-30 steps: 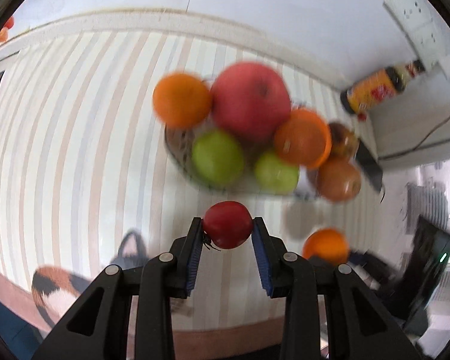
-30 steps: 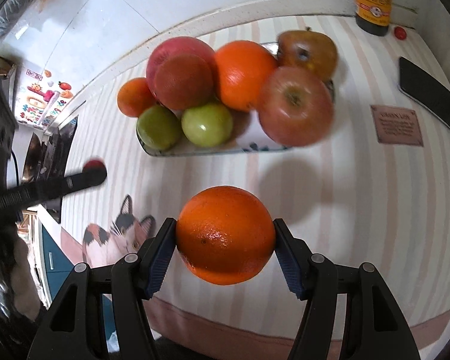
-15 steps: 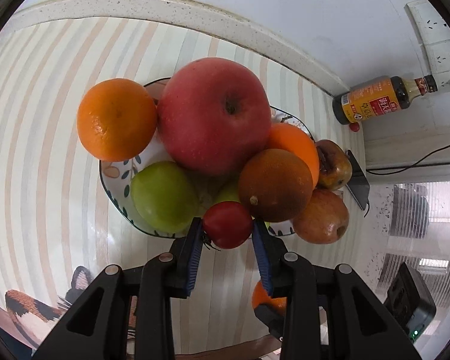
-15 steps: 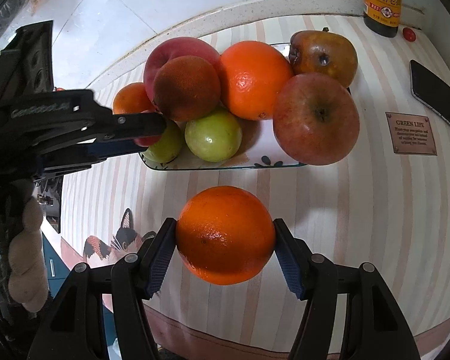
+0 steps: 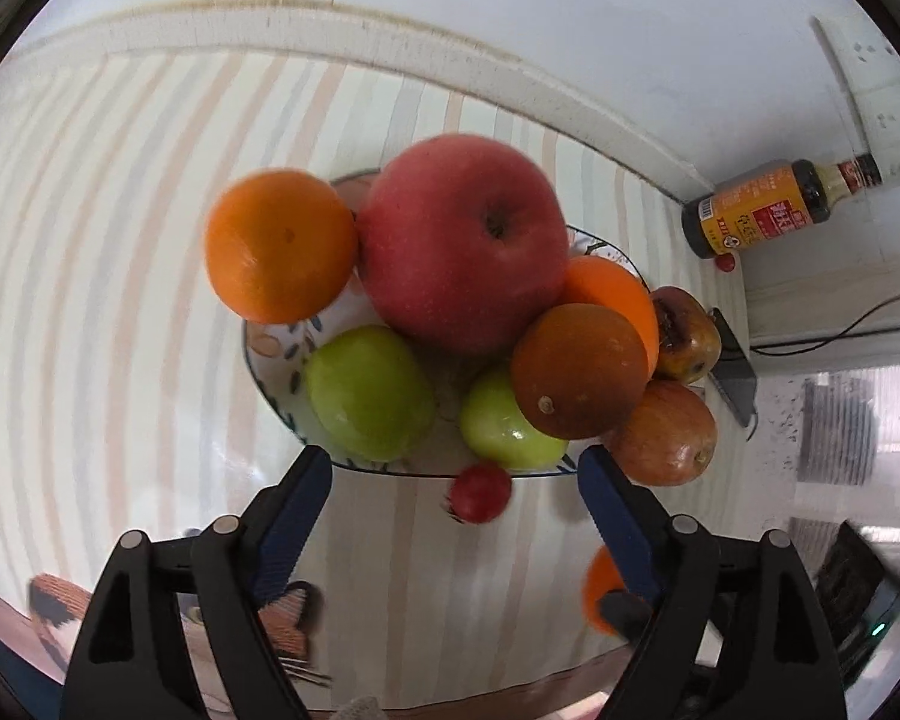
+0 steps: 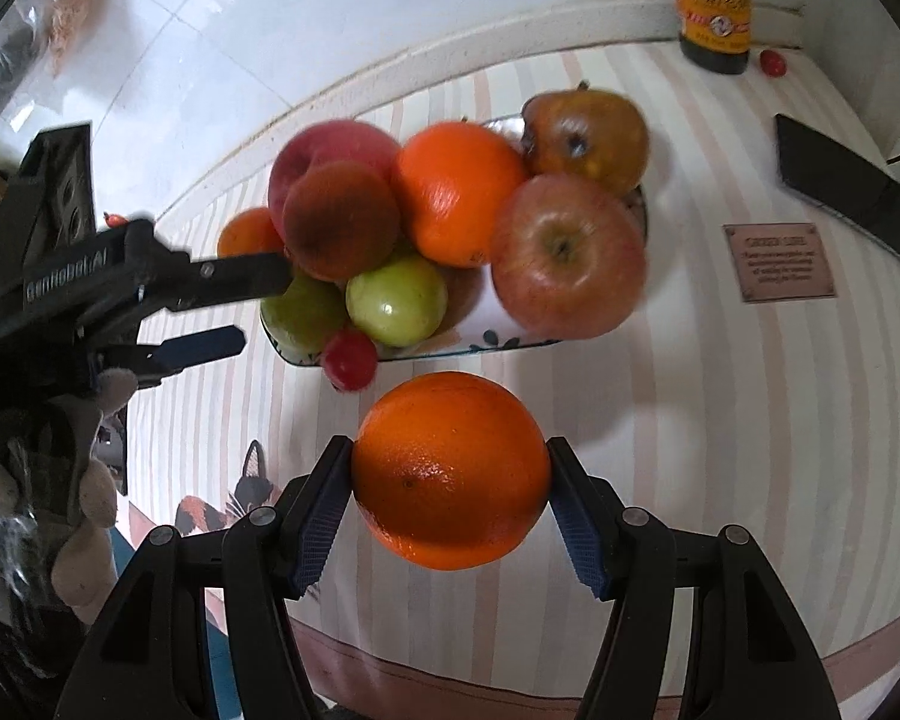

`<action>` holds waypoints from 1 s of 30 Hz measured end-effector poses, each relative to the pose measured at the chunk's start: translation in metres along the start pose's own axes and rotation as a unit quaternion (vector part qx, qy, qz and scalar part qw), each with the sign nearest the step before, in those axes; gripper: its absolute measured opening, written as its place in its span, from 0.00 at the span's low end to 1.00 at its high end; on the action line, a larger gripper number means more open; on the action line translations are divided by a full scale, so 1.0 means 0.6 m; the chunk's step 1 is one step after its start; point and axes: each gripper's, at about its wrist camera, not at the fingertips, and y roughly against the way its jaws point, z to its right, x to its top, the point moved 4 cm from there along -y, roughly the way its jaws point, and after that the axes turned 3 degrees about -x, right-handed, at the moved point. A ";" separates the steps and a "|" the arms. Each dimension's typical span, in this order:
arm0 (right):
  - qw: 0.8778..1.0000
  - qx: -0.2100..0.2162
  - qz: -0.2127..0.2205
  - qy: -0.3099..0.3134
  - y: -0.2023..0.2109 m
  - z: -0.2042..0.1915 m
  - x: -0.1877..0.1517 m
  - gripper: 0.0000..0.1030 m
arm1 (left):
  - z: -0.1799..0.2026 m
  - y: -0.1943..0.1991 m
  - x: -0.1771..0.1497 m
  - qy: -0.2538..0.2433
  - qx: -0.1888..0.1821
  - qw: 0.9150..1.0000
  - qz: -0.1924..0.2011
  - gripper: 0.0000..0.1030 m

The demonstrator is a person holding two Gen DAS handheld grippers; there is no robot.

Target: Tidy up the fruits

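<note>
A white patterned bowl [image 5: 276,354] on the striped cloth holds a heap of fruit: a big red apple [image 5: 462,240], an orange [image 5: 279,246], two green apples [image 5: 369,402] and several more. My left gripper [image 5: 455,459] hovers at the bowl's near rim with its jaws opening. A small red fruit [image 5: 480,492] lies blurred between the fingers, and neither pad touches it. The right wrist view shows that fruit [image 6: 349,359] at the bowl's [image 6: 498,341] front edge, beside the left gripper [image 6: 267,307]. My right gripper [image 6: 450,450] is shut on a large orange [image 6: 450,486], in front of the bowl.
A sauce bottle [image 6: 714,0] stands by the back wall with a tiny red fruit [image 6: 771,63] beside it. A black phone [image 6: 846,192] and a brown label plate [image 6: 777,261] lie to the right. A gloved hand [image 6: 90,510] holds the left gripper.
The left gripper came in over the bowl's near rim and spread its jaws, and the small red fruit dropped out. The right gripper kept still with the orange.
</note>
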 end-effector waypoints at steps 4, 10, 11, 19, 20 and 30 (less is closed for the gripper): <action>1.000 -0.004 0.021 0.001 0.031 0.003 0.012 0.65 | 0.007 0.033 -0.003 -0.034 0.044 0.998 0.041 0.91; 0.999 -0.007 0.051 -0.002 0.075 0.013 0.053 0.65 | 0.003 0.060 -0.034 -0.085 0.105 0.988 0.079 0.93; 0.999 -0.005 0.048 -0.006 0.081 0.019 0.053 0.65 | 0.003 0.055 -0.051 -0.092 0.109 0.987 0.070 0.93; 0.998 -0.037 0.009 -0.051 0.089 0.108 -0.048 0.65 | 0.080 -0.115 -0.217 -0.157 0.059 0.981 -0.099 0.89; 0.997 -0.043 -0.001 -0.058 0.082 0.123 -0.062 0.65 | 0.089 -0.128 -0.222 -0.164 0.055 0.979 -0.107 0.86; 0.993 -0.062 -0.001 -0.105 0.080 0.200 -0.122 0.65 | 0.147 -0.155 -0.239 -0.241 0.048 0.962 -0.118 0.36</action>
